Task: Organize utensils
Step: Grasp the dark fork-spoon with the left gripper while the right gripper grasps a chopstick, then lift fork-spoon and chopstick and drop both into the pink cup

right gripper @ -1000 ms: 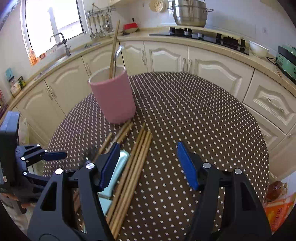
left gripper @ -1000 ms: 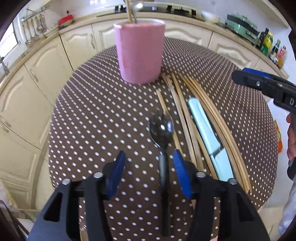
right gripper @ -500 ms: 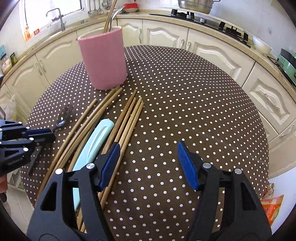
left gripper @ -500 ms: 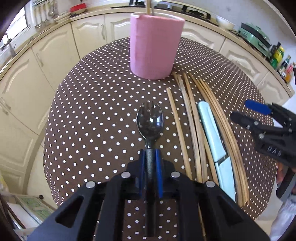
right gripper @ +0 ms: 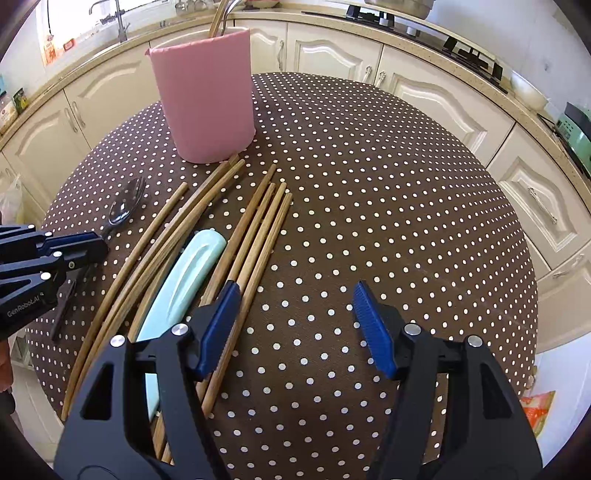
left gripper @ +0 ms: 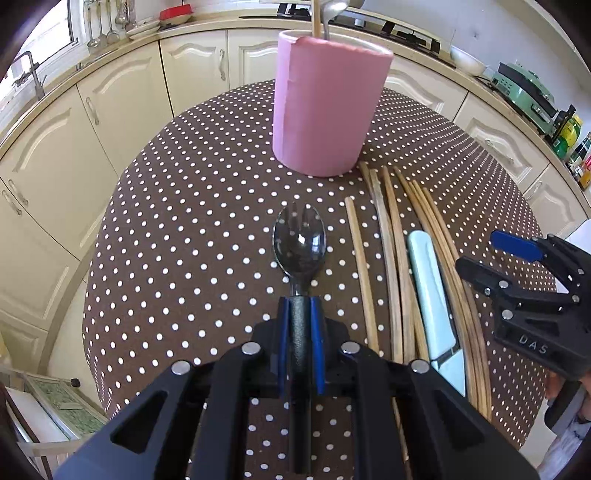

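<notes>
Left gripper clamps the black spork by its handle, bowl just above the dotted tablecloth (pink holder stands beyond). Next come the chopsticks and a pale blue knife. Right gripper hovers, jaws closing, nothing between.

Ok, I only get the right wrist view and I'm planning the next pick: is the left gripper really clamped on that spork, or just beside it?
Observer: Clamped. The left gripper is shut on the spork's black handle, just behind the head.
Operator: Good. What is the metal thing in the cup? My view cuts it off.
Observer: It's a spoon, bowl end up, standing in the pink cup next to a wooden stick.
</notes>
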Demonstrator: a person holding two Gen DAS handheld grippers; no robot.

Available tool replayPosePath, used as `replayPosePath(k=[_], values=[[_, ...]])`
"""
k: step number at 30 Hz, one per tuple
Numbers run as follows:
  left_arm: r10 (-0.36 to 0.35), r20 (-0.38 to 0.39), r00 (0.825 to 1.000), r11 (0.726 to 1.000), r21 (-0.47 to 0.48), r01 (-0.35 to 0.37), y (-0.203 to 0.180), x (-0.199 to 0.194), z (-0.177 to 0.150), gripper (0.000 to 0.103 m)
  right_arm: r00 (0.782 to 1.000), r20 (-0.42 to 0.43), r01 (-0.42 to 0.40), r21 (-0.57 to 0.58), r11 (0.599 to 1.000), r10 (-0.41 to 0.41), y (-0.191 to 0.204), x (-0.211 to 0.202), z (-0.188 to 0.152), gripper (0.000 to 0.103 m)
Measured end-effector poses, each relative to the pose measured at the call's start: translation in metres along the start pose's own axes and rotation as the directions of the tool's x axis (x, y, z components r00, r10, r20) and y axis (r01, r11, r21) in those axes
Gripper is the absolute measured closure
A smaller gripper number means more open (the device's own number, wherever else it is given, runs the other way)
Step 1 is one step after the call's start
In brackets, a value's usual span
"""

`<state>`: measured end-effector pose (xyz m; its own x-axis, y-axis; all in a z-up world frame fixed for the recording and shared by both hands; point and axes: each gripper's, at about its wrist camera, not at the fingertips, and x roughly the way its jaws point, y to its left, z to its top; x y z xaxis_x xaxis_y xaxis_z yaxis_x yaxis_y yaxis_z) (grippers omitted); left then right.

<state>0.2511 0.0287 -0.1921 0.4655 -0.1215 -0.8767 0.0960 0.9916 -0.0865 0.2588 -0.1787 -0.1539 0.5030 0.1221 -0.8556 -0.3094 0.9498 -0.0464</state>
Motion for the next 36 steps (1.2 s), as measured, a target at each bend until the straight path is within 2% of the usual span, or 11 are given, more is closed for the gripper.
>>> replayPosePath(k=[2,6,7,10,12,16,23,25,29,33,36], values=[[-0.002,-0.017,1.0,1.0,-0.007,0.002,0.0,0.002,0.004,0.092,0.999,-0.031,-0.009,-0.018,1.0,0.009,-0.001,0.001,0.002,0.056],[0.005,-0.049,0.999,1.0,0.004,-0.005,0.0,0.007,0.014,0.092,0.995,-0.09,-0.044,-0.035,0.998,0.04,-0.003,0.004,0.006,0.06],[0.006,-0.055,0.998,1.0,0.003,-0.006,0.0,0.008,0.016,0.092,0.992,-0.117,-0.049,-0.043,0.998,0.044,-0.003,0.006,0.007,0.071],[0.007,-0.063,0.998,1.0,-0.006,-0.007,0.0,0.012,0.025,0.092,0.988,-0.146,-0.053,-0.076,0.996,0.042,0.001,0.011,0.013,0.075],[0.004,-0.057,0.998,1.0,-0.012,-0.005,-0.001,0.013,0.027,0.092,0.987,-0.154,-0.064,-0.081,0.995,0.051,0.0,0.013,0.018,0.087],[-0.068,-0.012,0.998,0.996,-0.051,0.068,0.005,0.008,0.025,0.092,0.988,-0.133,-0.089,-0.045,0.995,0.083,-0.008,0.015,0.021,0.098],[-0.162,0.15,0.975,0.983,-0.058,0.172,0.014,-0.021,0.013,0.092,0.982,-0.004,-0.19,0.06,0.98,0.191,-0.041,-0.007,0.014,0.098],[-0.184,0.202,0.962,0.978,-0.057,0.199,0.015,-0.033,0.01,0.092,0.973,0.064,-0.227,0.085,0.97,0.222,-0.051,-0.023,0.016,0.098],[-0.224,0.341,0.913,0.968,-0.03,0.248,0.009,-0.061,0.007,0.092,0.942,0.213,-0.287,0.102,0.952,0.261,-0.063,-0.055,0.021,0.098],[-0.242,0.47,0.849,0.965,0.022,0.263,-0.001,-0.088,0.011,0.092,0.883,0.373,-0.336,0.081,0.938,0.284,-0.068,-0.089,0.031,0.098],[-0.249,0.554,0.795,0.963,0.053,0.265,-0.009,-0.105,0.018,0.092,0.824,0.479,-0.372,0.056,0.927,0.302,-0.063,-0.109,0.043,0.098]])
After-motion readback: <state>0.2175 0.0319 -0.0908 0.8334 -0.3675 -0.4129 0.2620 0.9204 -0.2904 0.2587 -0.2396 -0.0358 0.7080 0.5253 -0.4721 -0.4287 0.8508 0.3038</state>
